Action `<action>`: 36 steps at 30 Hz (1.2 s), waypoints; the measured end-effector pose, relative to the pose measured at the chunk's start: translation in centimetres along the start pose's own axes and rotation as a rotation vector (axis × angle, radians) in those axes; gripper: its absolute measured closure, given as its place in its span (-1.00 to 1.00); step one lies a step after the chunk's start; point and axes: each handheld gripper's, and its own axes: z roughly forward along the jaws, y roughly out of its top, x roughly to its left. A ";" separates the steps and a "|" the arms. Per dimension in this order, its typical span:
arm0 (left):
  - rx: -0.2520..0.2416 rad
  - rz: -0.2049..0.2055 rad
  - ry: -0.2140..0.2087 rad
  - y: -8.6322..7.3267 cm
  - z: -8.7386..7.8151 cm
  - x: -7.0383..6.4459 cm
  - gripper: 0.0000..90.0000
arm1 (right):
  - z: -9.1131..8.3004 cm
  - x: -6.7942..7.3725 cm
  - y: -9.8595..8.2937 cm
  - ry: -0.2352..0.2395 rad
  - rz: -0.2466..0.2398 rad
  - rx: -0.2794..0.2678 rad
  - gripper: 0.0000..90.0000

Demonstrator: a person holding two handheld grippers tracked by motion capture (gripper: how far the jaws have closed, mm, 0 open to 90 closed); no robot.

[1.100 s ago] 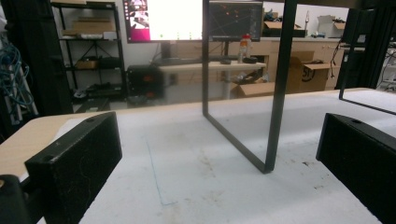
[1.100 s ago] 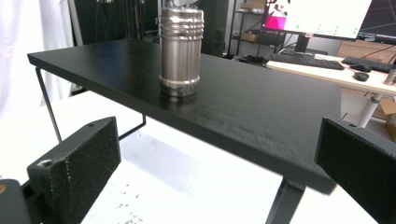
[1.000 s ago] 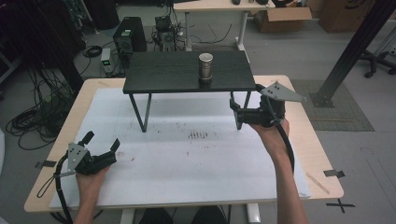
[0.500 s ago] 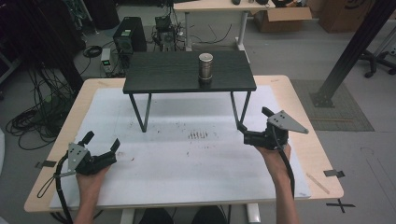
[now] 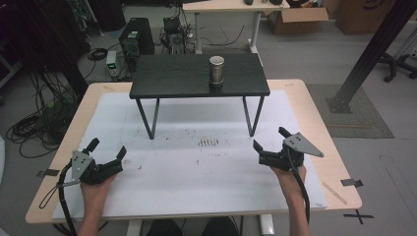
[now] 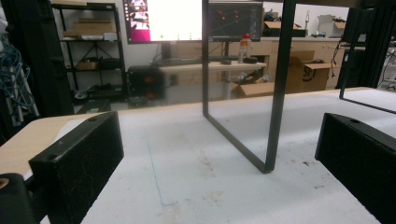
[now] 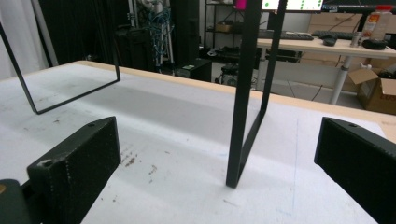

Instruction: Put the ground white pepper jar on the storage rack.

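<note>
I have both tongs low on the white tabletop [image 5: 206,172], jaws spread wide and holding nothing. My left tongs [image 5: 107,151] sit at the lower left of the frame, my right tongs [image 5: 270,138] at the lower right, well apart. Between them and farther up stands the small black stand [image 5: 196,76], and on its top, right of centre, the metal can [image 5: 216,70] stands upright, far from either pair.
</note>
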 end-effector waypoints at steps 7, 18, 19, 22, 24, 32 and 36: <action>0.000 0.000 0.000 0.0 0.0 0.0 -0.96 | -0.8 -0.4 -1.8 -0.039 0.008 -0.017 -1.00; 0.001 0.001 0.000 0.0 0.0 0.0 -0.95 | -2.1 -0.9 -4.1 -0.101 0.031 -0.057 -0.99; 0.001 0.003 0.000 0.0 0.0 0.0 -0.95 | -2.2 -0.9 -4.2 -0.109 0.026 -0.064 -0.99; 0.000 0.002 0.000 0.0 0.0 0.0 -0.95 | -2.6 -0.9 -4.6 -0.133 0.017 -0.092 -0.99; 0.000 0.002 0.000 0.0 0.0 0.0 -0.95 | -2.7 -0.8 -4.8 -0.141 0.020 -0.104 -0.99; 0.000 0.002 0.000 0.0 0.0 0.0 -0.95 | -2.9 -0.5 -5.7 -0.160 0.040 -0.142 -0.99; 0.000 0.002 0.000 0.0 0.0 0.0 -0.95 | -3.1 -0.5 -6.0 -0.184 0.055 -0.172 -0.99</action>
